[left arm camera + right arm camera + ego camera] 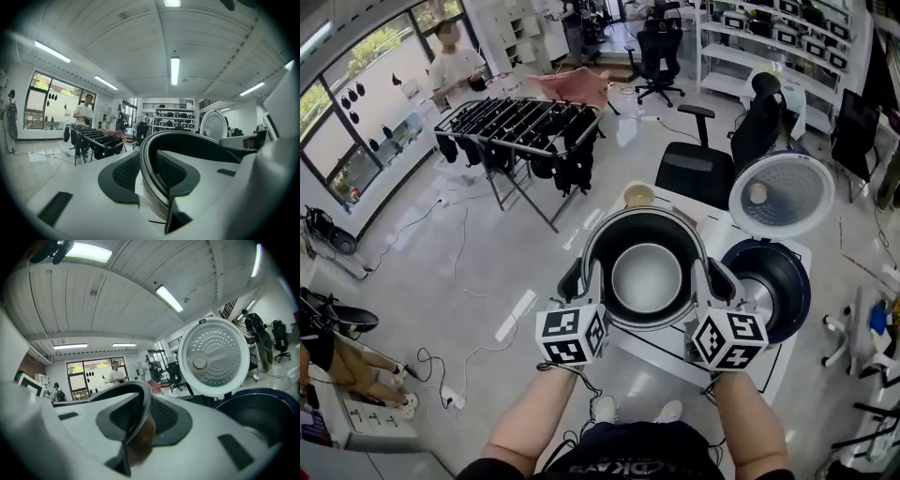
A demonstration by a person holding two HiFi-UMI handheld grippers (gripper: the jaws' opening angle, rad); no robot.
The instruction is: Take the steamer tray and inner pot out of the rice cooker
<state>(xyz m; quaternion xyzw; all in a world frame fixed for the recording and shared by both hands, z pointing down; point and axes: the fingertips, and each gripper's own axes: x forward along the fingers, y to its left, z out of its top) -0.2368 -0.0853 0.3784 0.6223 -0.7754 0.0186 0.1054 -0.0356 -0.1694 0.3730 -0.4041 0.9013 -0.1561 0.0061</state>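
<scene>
I hold the inner pot (645, 272), a round pot with a dark rim and a grey metal inside, in the air between both grippers. My left gripper (584, 274) is shut on its left rim (152, 178). My right gripper (710, 276) is shut on its right rim (136, 420). The pot hangs just left of the dark blue rice cooker (776, 277), whose white lid (781, 194) stands open. The right gripper view shows the lid (213, 357) and the cooker's open body (265, 411) to the right of the pot.
The cooker stands on a white table (670, 361). A small cream round dish (637, 195) sits behind the pot. Black office chairs (698, 167) stand beyond the table. A drying rack with dark clothes (516, 127) is at the left, with a person (455, 61) behind it.
</scene>
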